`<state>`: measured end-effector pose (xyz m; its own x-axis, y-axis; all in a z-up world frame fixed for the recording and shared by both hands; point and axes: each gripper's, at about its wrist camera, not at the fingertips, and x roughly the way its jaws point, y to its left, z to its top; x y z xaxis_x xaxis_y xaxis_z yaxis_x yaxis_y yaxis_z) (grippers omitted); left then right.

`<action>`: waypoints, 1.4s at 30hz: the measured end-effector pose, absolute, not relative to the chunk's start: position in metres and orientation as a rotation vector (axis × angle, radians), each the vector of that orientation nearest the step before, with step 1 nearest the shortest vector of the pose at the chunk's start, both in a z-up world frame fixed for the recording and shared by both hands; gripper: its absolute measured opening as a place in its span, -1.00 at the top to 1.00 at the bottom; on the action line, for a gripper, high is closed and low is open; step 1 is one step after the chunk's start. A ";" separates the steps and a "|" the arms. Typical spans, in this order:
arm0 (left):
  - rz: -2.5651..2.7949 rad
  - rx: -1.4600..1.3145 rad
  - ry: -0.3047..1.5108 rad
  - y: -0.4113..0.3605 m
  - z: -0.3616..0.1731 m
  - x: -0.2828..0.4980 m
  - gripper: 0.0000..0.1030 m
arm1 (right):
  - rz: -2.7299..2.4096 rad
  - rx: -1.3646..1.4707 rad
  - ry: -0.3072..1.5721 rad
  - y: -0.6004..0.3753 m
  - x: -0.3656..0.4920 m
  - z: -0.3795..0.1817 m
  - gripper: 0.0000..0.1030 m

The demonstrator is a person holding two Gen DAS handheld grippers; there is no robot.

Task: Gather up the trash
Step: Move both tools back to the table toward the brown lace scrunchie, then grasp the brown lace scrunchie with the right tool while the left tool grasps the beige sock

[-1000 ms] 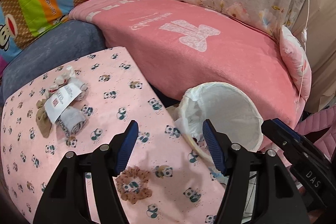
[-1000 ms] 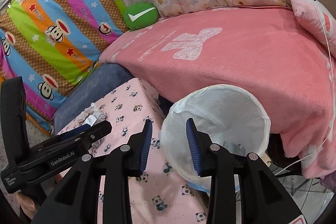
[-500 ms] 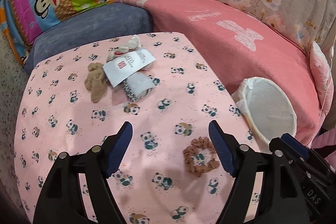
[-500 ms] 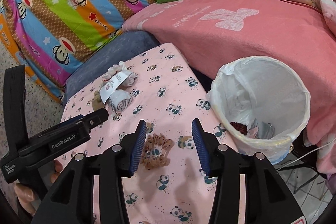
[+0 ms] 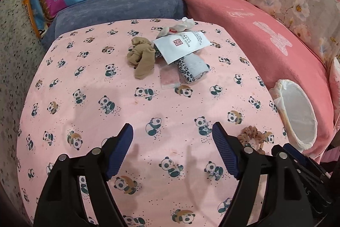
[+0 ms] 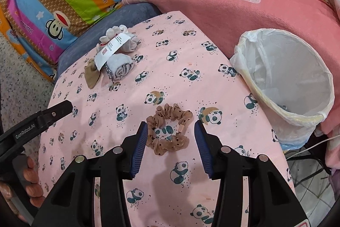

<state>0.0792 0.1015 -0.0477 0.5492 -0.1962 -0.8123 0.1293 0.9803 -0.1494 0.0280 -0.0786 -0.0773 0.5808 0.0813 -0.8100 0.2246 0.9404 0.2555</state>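
- The person is lining up a pick: the right gripper (image 6: 170, 143) hangs low over the panda-print cloth (image 6: 223, 165), its jaws half spread and bracketing the brown dotted scrunchie (image 6: 169, 129). The blue pads do not seem to press it; nothing is held.
- The left gripper (image 5: 172, 150) hovers over bare cloth further along the table, jaws wide apart and empty.
- Beyond it lies the rest of the litter in one heap: a white paper tag (image 5: 181, 45) across a rolled leopard-trimmed cloth (image 5: 194, 69), with a tan stocking (image 5: 141, 57) beside them.
- Next, I'd judge, the right jaws must sink around the scrunchie and close, then carry it to the bin.
- The white bag-lined bin (image 6: 297, 86) stands at the table's edge against the pink sofa cover; only a dim scrap shows at its bottom.
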 end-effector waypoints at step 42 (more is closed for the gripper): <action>-0.141 -0.124 0.995 0.128 -0.081 0.202 -0.18 | -0.001 0.382 0.904 -0.061 0.114 -0.064 0.84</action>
<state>0.2017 0.1282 -0.0809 0.5364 -0.1748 -0.8257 0.0619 0.9838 -0.1680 0.1142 -0.0615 -0.0636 0.6231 0.1578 -0.7661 0.1603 0.9329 0.3226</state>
